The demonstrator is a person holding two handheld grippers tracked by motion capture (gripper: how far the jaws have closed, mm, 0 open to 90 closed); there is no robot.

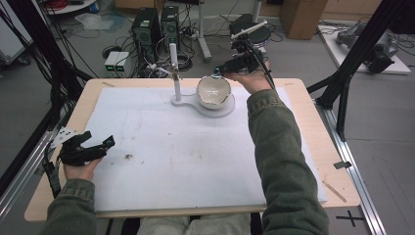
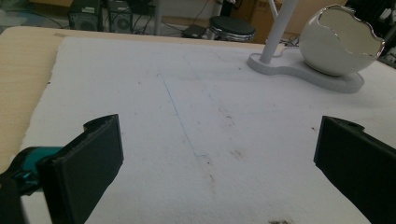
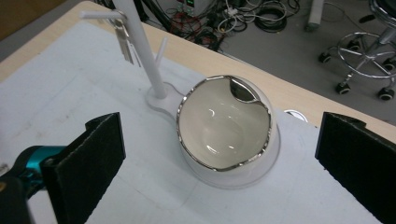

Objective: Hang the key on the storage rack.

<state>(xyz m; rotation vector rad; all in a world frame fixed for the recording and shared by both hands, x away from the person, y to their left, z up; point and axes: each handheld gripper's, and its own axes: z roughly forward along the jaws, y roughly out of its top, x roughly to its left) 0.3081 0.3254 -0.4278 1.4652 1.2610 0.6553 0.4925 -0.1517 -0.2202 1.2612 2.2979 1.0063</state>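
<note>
Holding the left gripper (image 1: 98, 139) low and close, over the near left part of the white mat (image 1: 171, 147). Spreading its two black jaws wide and gripping nothing, just hanging above bare mat. Pointing out over a thin blue line and a few dirty specks (image 1: 128, 156) just ahead of those jaws. Facing the egg-shaped bowl (image 2: 336, 44), far ahead of it and off to its right.

Reaching the right gripper (image 1: 219, 72) well out over the far part of the mat. Holding its jaws wide apart too, with nothing pinched in them. Hovering right above the bowl, with the shiny, jagged rim lying in the gap between the two jaws and a bit below them. Not touching it, as far as can be told. Sitting empty on the round end of a flat white stand (image 1: 183, 102).

Probably getting ready to grab the bowl. Doing it well meaning going down slowly and straight, putting one jaw on each side, and closing softly, since the smooth round shell is looking slippery and easy to chip. Staying clear of the white pole (image 3: 140, 46) rising just past the left jaw.

Lying far beyond the right gripper, past the table (image 1: 83, 98) edge: cables and computer boxes on the floor.
</note>
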